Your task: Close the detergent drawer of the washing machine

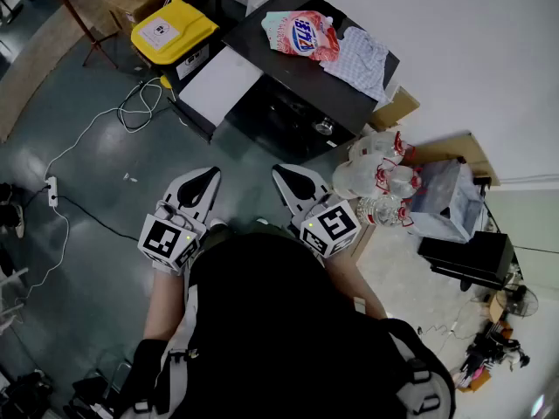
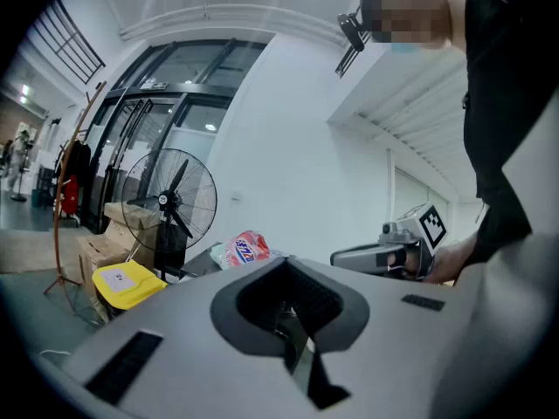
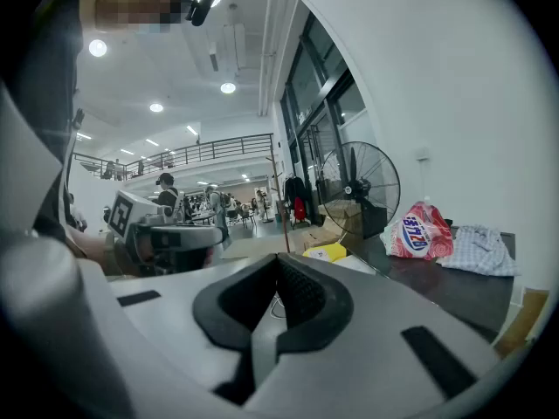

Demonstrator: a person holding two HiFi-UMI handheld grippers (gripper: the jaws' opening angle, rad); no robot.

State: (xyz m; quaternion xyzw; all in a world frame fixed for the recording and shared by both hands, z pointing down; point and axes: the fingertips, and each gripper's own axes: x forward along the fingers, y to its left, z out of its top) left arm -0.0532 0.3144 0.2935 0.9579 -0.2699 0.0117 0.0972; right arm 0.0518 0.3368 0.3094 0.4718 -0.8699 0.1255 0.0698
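Note:
The black washing machine (image 1: 293, 81) stands ahead of me, seen from above, its dark front (image 1: 275, 120) facing me. I cannot make out its detergent drawer. A pink detergent bag (image 1: 304, 35) (image 2: 244, 249) (image 3: 421, 231) and a checked cloth (image 1: 360, 59) lie on its top. My left gripper (image 1: 201, 182) (image 2: 284, 264) and right gripper (image 1: 290, 180) (image 3: 279, 264) are held side by side before my chest. Both point toward the machine, well short of it. Each has its jaws together with nothing between them.
A white flat-topped unit (image 1: 218, 85) sits against the machine's left side, with a yellow-lidded box (image 1: 173, 30) beyond it. Packed water bottles (image 1: 380, 182) and cardboard stand at the right. A power strip (image 1: 52, 190) and white cable lie on the floor at left. A standing fan (image 2: 170, 203) is nearby.

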